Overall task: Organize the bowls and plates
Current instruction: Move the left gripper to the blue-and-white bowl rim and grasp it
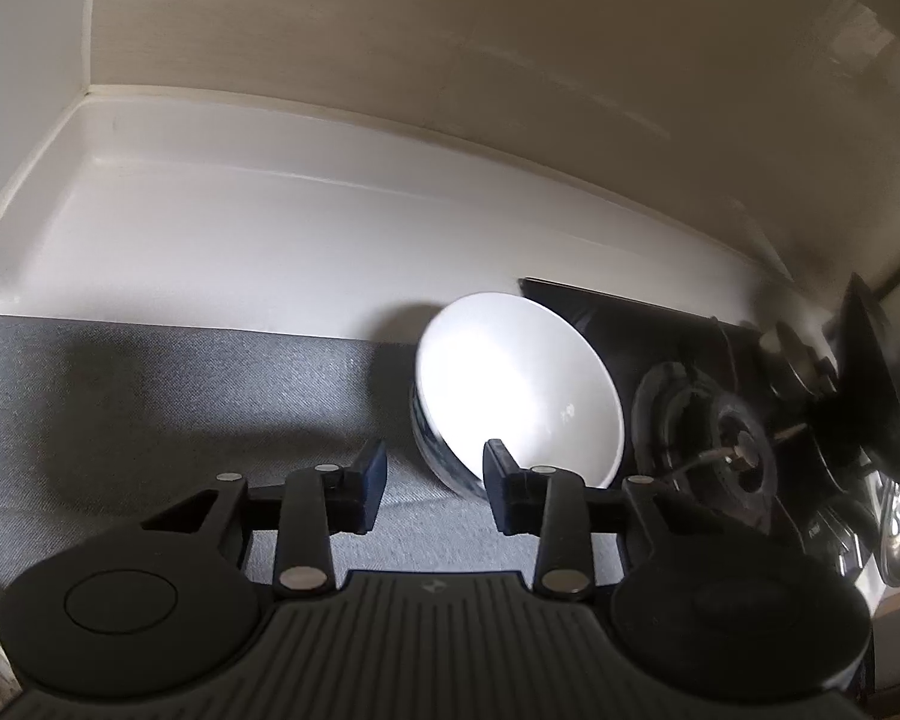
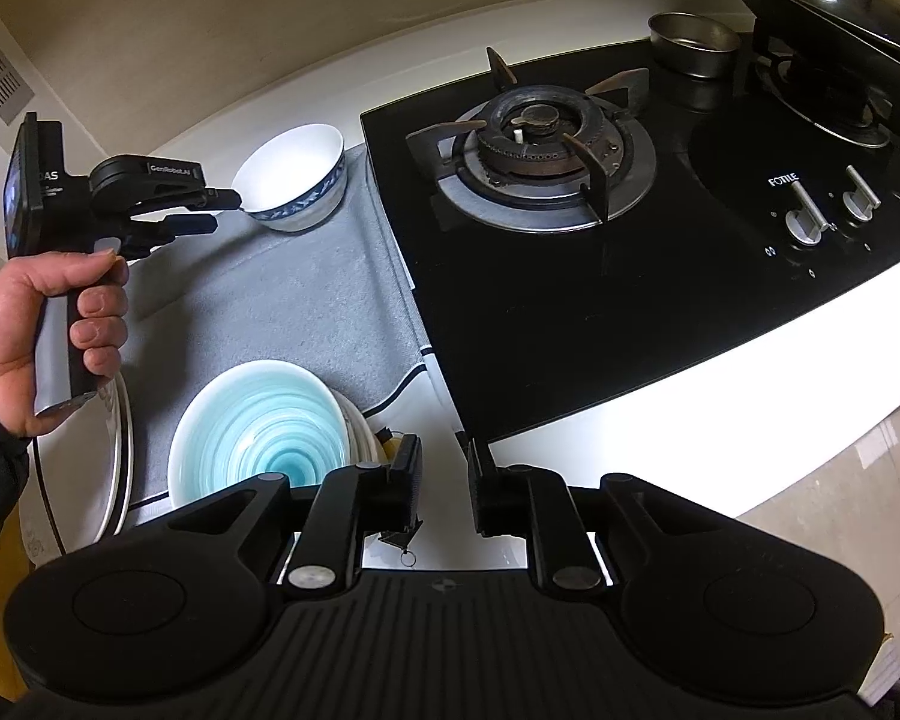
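A white bowl with a blue-patterned outside (image 1: 519, 387) (image 2: 294, 180) sits on the grey mat (image 1: 150, 396) (image 2: 270, 300) beside the stove. My left gripper (image 1: 435, 480) (image 2: 229, 210) is open; its right finger reaches the bowl's near rim, the left finger stays outside, touching nothing. My right gripper (image 2: 447, 480) is open and empty, hovering at the counter's front. Just left of it stands a light-blue swirl bowl (image 2: 264, 438) on stacked white dishes, and white plates (image 2: 120, 450) lie under the left hand.
A black glass gas stove (image 2: 570, 300) with a burner (image 2: 534, 150) lies right of the mat. A steel cup (image 2: 693, 42) and a lidded pan (image 2: 828, 6) stand at the back right. A white wall ledge (image 1: 270, 210) runs behind the mat.
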The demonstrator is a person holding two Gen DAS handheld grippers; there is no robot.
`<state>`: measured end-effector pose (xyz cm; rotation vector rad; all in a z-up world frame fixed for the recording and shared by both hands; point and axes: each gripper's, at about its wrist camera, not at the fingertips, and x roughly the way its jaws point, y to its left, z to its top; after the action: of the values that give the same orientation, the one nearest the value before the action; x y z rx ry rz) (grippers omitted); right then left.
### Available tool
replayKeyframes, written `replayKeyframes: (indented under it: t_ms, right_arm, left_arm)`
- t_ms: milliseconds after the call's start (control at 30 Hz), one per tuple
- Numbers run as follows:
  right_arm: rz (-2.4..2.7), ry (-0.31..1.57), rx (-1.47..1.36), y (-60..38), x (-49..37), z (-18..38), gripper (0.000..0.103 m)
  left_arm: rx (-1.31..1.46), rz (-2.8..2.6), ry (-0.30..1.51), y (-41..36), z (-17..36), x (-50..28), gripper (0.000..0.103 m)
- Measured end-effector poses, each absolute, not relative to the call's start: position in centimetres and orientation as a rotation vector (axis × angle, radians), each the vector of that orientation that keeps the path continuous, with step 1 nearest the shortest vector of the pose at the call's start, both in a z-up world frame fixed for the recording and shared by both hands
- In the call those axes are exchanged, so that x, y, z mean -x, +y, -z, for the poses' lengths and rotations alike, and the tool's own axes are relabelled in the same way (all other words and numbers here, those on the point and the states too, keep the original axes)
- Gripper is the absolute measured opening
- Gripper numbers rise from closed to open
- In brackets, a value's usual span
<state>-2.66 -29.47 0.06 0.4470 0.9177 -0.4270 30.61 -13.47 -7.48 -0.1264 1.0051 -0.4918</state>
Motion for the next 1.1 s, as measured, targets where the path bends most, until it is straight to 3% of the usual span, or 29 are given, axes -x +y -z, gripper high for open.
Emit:
replayKeyframes:
  t_ms: [200,267,300,400,767,1000,1067,1100]
  right_arm:
    - [0.442,0.91,-0.454,-29.5,3.0,-0.6,0.018]
    - [0.441,0.909,-0.461,-29.5,3.0,-0.6,0.018]
    - [0.438,0.911,-0.461,-29.4,2.9,-0.5,0.018]
    - [0.425,0.917,-0.457,-29.3,2.6,-0.4,0.018]
    - [0.351,0.884,-0.46,-30.4,0.4,-1.0,0.018]
    - [0.169,0.887,-0.398,-32.1,-6.5,-0.4,0.023]
    - [0.119,0.899,-0.359,-32.3,-9.5,0.1,0.026]
    - [0.092,0.906,-0.337,-32.3,-10.9,0.3,0.028]
  left_arm:
    - [0.178,0.453,1.004,-13.8,8.3,-32.0,0.038]
    - [0.184,0.447,1.015,-13.9,8.7,-32.5,0.03]
    - [0.184,0.448,1.025,-13.9,8.9,-32.7,0.021]
    - [0.194,0.473,1.033,-13.9,9.1,-32.8,0.01]
    - [0.172,0.419,1.094,-10.8,7.7,-28.4,0.01]
    - [0.181,0.331,1.141,-7.5,7.4,-22.4,0.011]
    - [0.192,0.311,1.113,-7.0,7.2,-21.3,0.017]
    - [0.187,0.292,1.103,-6.9,7.1,-20.9,0.025]
